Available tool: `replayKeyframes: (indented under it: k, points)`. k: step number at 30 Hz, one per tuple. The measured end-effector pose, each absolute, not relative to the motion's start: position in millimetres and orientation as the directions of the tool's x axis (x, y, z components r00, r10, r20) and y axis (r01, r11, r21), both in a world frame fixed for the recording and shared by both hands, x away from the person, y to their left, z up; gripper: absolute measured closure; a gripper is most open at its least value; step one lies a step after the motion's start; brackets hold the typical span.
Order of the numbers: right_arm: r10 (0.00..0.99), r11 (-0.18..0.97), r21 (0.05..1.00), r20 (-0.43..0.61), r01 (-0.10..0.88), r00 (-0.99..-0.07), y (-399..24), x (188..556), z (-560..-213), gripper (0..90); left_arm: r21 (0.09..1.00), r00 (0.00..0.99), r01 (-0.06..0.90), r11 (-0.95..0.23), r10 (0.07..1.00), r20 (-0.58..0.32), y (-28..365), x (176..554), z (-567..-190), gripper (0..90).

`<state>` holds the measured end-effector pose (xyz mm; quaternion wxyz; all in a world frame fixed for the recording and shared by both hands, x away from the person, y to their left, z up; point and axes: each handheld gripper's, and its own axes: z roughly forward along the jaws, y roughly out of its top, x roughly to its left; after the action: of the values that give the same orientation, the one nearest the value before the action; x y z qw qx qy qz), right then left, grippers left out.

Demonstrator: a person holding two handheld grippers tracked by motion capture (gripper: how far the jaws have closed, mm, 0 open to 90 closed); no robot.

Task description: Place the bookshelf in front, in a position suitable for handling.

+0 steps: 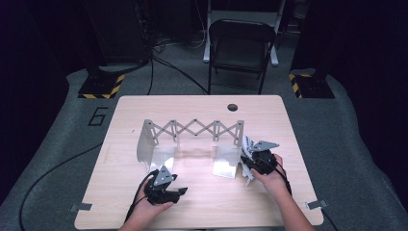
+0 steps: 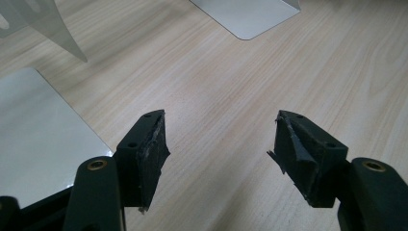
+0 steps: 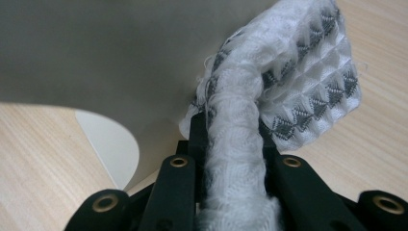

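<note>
A grey metal expanding rack (image 1: 192, 129) with two upright end plates and a scissor lattice stands on the wooden table (image 1: 144, 103). My right gripper (image 1: 251, 156) is shut on a white and grey knitted cloth (image 1: 248, 144), held just outside the rack's right end plate (image 1: 230, 154). In the right gripper view the cloth (image 3: 250, 130) is bunched between the jaws and fans out above them, against the grey plate (image 3: 106, 53). My left gripper (image 1: 179, 191) rests low near the table's front, open and empty, its fingertips (image 2: 153, 144) wide apart over bare wood.
A black folding chair (image 1: 240, 45) stands beyond the table. Cables run over the grey floor at the left. A round hole (image 1: 233, 107) sits near the table's far edge. The rack's flat base plates (image 2: 33, 134) lie close to my left gripper.
</note>
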<state>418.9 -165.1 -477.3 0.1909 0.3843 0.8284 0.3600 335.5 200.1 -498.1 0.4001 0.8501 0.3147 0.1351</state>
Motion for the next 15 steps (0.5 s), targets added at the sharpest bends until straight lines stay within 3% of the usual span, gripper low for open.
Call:
replayKeyframes:
  k: [3,7,12,15]
  points:
    - [0.767,0.455,0.747,-0.051,0.486,-0.639,-165.4,421.2,-466.7,77.4,0.766,0.766,0.426,-0.481,0.643,-0.023,200.1,335.7,-498.0,35.5]
    - [0.776,0.393,0.840,-0.085,0.374,-0.625,-166.1,420.4,-419.3,77.3,0.768,0.765,0.424,-0.479,0.644,-0.020,199.5,336.0,-498.6,35.5]
    - [0.784,0.375,0.856,-0.089,0.355,-0.614,-167.6,424.9,-415.0,77.3,0.766,0.767,0.424,-0.484,0.641,-0.019,199.9,335.5,-498.0,35.5]
    - [0.781,0.410,0.804,-0.066,0.430,-0.621,-165.3,430.7,-442.8,77.3,0.767,0.765,0.430,-0.476,0.644,-0.029,200.0,334.8,-497.9,35.5]
